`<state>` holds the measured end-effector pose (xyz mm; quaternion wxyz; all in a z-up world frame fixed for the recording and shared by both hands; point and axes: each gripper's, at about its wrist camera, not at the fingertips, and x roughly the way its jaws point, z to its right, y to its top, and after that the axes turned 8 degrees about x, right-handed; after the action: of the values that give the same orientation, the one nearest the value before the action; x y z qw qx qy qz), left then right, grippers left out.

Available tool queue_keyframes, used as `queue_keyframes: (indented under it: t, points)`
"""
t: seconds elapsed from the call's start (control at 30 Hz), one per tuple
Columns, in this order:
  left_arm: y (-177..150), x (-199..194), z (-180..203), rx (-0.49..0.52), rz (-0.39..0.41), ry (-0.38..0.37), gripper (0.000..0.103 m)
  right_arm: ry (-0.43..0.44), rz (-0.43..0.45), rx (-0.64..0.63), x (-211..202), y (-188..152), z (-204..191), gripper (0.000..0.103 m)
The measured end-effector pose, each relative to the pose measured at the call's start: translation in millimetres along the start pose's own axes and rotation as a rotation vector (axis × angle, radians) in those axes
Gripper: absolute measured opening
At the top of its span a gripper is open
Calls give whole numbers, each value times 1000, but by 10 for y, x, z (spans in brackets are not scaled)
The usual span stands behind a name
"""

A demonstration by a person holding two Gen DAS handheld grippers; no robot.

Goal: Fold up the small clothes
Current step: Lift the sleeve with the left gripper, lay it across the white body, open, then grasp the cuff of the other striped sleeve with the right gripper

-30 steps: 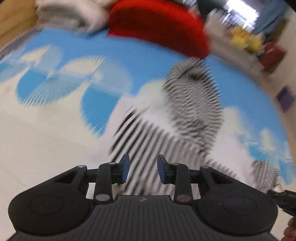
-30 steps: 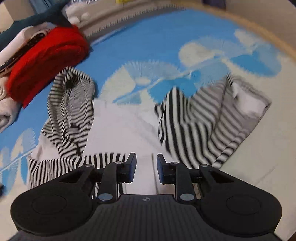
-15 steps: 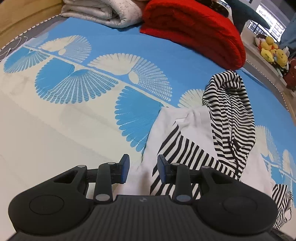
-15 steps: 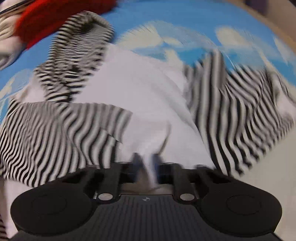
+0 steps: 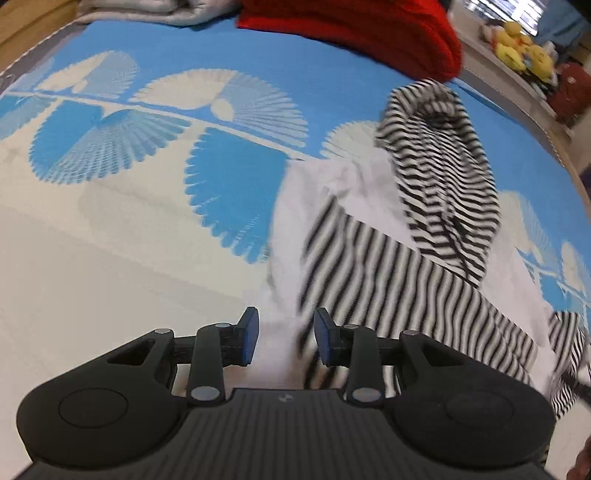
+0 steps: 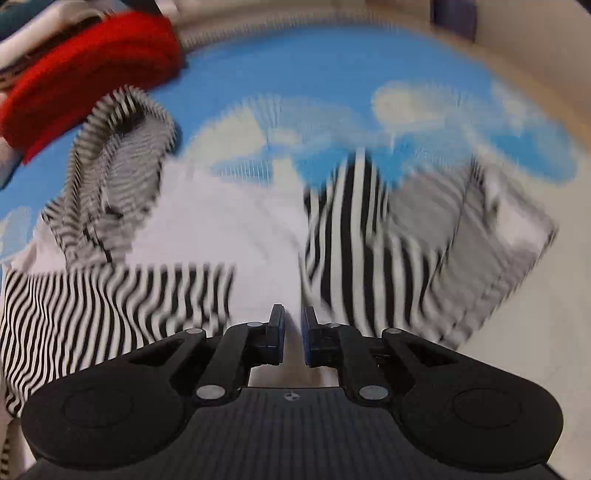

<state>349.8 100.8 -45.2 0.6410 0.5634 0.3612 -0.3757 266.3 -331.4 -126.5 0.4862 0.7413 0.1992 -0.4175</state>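
The striped hoodie (image 5: 417, 258) lies spread on the blue patterned bedspread (image 5: 155, 122), its hood toward the far red blanket (image 5: 354, 26). The left gripper (image 5: 284, 341) hangs spread over the near white edge. The right gripper (image 6: 293, 334) is nearly closed over white cloth, though the blur leaves it unclear whether it pinches.

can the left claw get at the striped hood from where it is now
Probably yes. The left claw is open over the garment's white edge, and the striped hood lies ahead and to its right on the bedspread with nothing between them. It would need to travel forward.
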Motion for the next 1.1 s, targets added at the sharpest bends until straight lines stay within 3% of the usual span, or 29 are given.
queue_keyframes:
  t: [0.07, 0.1, 0.17, 0.23, 0.33, 0.4, 0.5, 0.6, 0.63, 0.7, 0.73, 0.9, 1.07, 1.1]
  points:
    - [-40, 30, 69, 14, -1, -43, 37, 47, 47, -53, -76, -1, -35, 13]
    - [-73, 80, 84, 10, -12, -65, 37, 100, -11, -45, -17, -15, -41, 20]
    - [-179, 283, 93, -6, -88, -81, 37, 178, -210, 11, 250, -39, 43, 28]
    - [-296, 486, 94, 2, -182, -29, 36, 107, -288, 39, 417, -129, 120, 28]
    - [-278, 398, 193, 57, -143, 10, 37, 113, -248, -1, 347, -101, 92, 31]
    - [-269, 348, 274, 96, -84, -9, 48, 130, -209, -21, 274, -72, 68, 31]
    - [-388, 551, 317, 98, -180, 55, 50, 128, -161, -12, 228, 29, 93, 31]
    - [-315, 384, 476, 134, -116, 76, 49, 98, -111, 18, 138, 102, 242, 31]
    - [-278, 277, 540, 141, -73, 65, 49, 81, -83, 36, 89, 154, 328, 30]
    - [-247, 142, 653, 161, -24, 54, 49, 58, -29, 106, 7, 300, 563, 4]
    - [-233, 78, 711, 168, -8, 48, 49, 57, -6, 148, -9, 369, 662, 2]
    - [-171, -33, 1007, 219, 47, 29, 49, 0, 119, 361, -88, 653, 1410, 4]
    - [-210, -52, 1244, 316, 78, 70, 49, -49, 107, 572, 70, 728, 2205, 5]
    - [-213, -63, 1256, 324, 80, 71, 49, -60, 89, 602, 133, 721, 2334, 11]
